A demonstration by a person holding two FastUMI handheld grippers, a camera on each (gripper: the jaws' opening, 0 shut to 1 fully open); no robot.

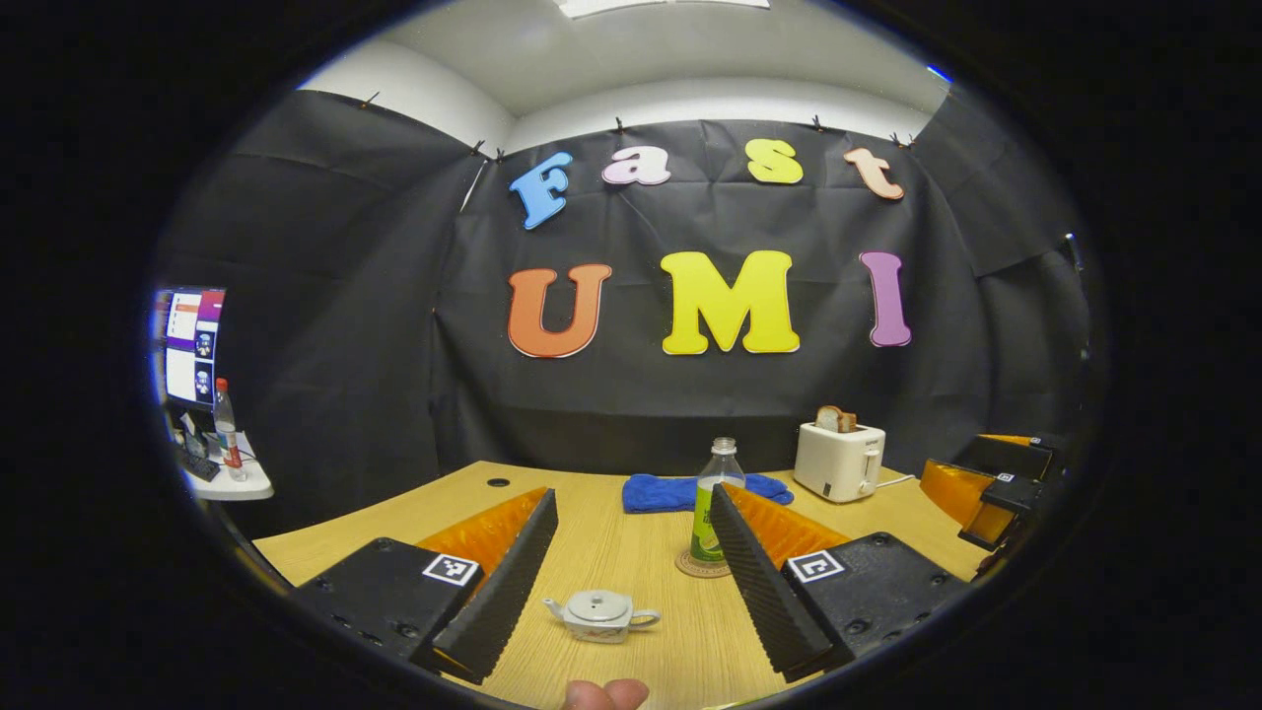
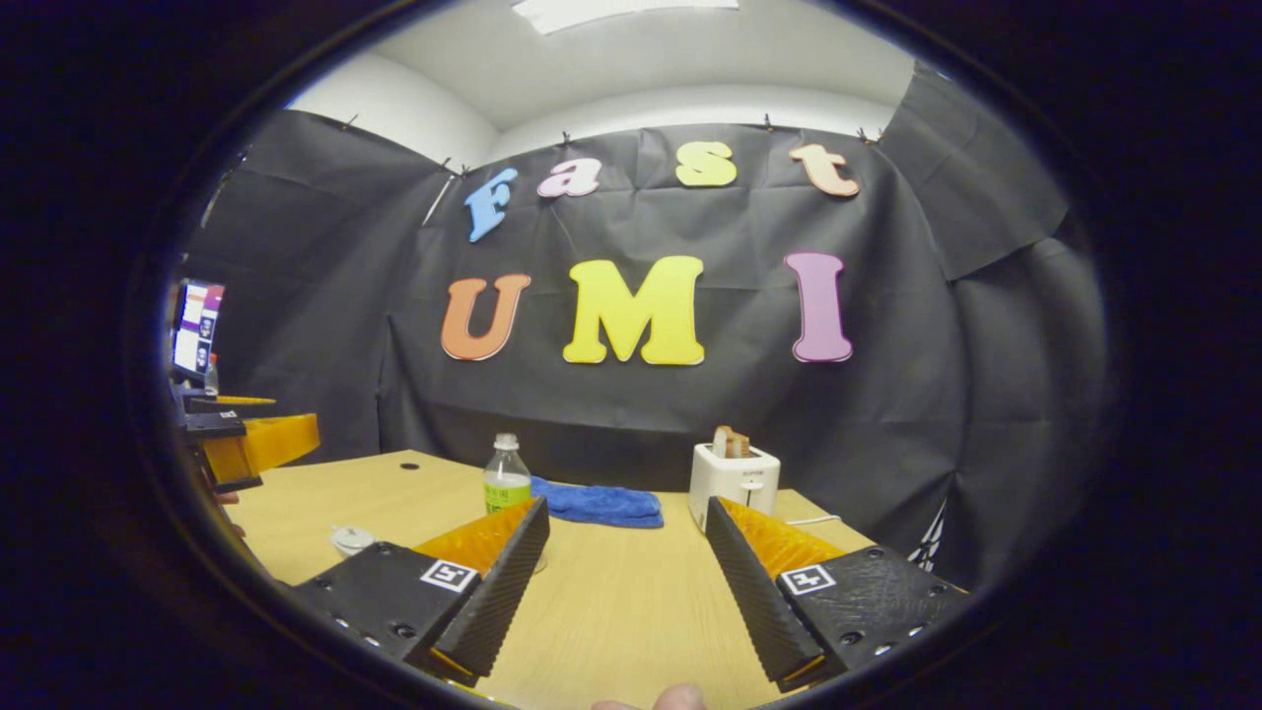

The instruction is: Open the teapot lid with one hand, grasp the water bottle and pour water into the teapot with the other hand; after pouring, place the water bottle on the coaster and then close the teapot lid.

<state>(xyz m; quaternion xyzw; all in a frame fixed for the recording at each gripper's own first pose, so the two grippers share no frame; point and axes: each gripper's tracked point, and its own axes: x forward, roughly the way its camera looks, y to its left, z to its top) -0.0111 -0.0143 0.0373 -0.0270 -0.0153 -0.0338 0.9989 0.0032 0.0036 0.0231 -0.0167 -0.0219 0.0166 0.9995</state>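
A small white teapot (image 1: 601, 615), lid on, sits near the upright water bottle (image 1: 714, 503) standing on its coaster (image 1: 696, 566).

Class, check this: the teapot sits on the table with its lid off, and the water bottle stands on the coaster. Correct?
Not quite. The left gripper view shows the teapot with its lid on. The rest holds: the water bottle stands on the coaster.

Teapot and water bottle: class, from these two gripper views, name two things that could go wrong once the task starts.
1. The teapot is small with a small lid; the wide-open left tool might nudge or tip it instead of lifting the lid.
2. The water bottle stands tall on a coaster, close to a blue cloth; an off-centre grasp by the open right tool could topple it.
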